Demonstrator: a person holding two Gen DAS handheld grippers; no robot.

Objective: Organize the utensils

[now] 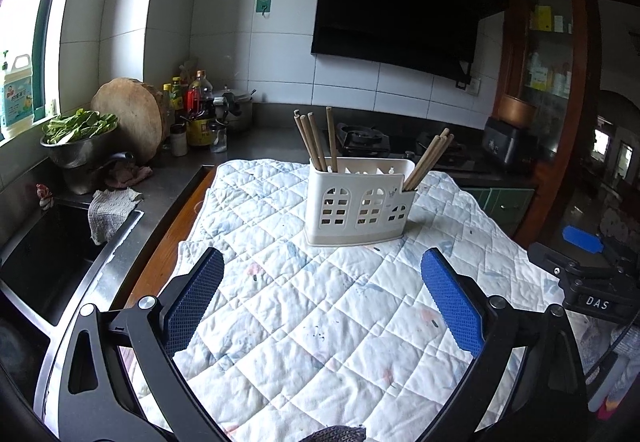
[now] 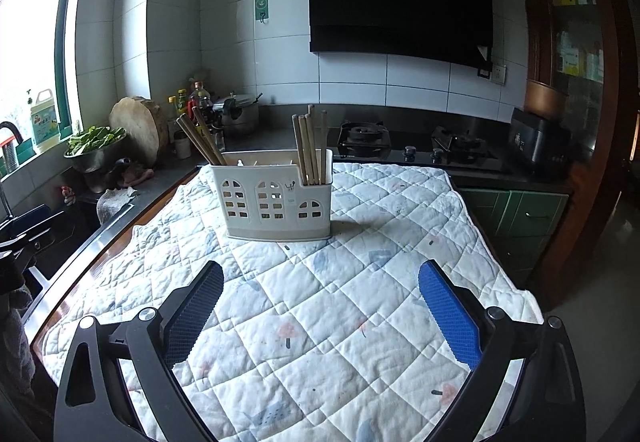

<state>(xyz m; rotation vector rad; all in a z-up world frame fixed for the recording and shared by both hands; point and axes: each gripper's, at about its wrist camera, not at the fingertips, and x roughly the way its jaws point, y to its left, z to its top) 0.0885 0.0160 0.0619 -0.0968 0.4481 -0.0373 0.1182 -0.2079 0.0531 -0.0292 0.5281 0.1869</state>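
Both tongs hang spread wide and empty over a quilted cloth in a home kitchen, the left gripper and the right gripper each showing bare fabric between blue pads with nothing pinched; ahead of both, well beyond the fingertips and apart from them, stands the white utensil holder, upright on the cloth, its front pierced with little window cut-outs. From the left tongs it sits slightly right of centre; from the right tongs, slightly left of centre, so it appears to lie between the two lines of approach. One bundle of wooden chopsticks rises near upright from one end compartment, while a second bundle leans outward from the opposite end; the middle compartment's contents are too small to make out. The likely trouble from here: the holder looks light and tall, and a nudge from either set of tongs against its wall or against the leaning sticks could tip it or slide it on the soft cloth, scattering the chopsticks. Thin round sticks may also roll or slip between broad pads if pinched near their tips, and grabbing one from a tight bundle could drag its neighbours out. With the right gripper visible at the edge of the left view, the two tongs could also collide if both close on the same end
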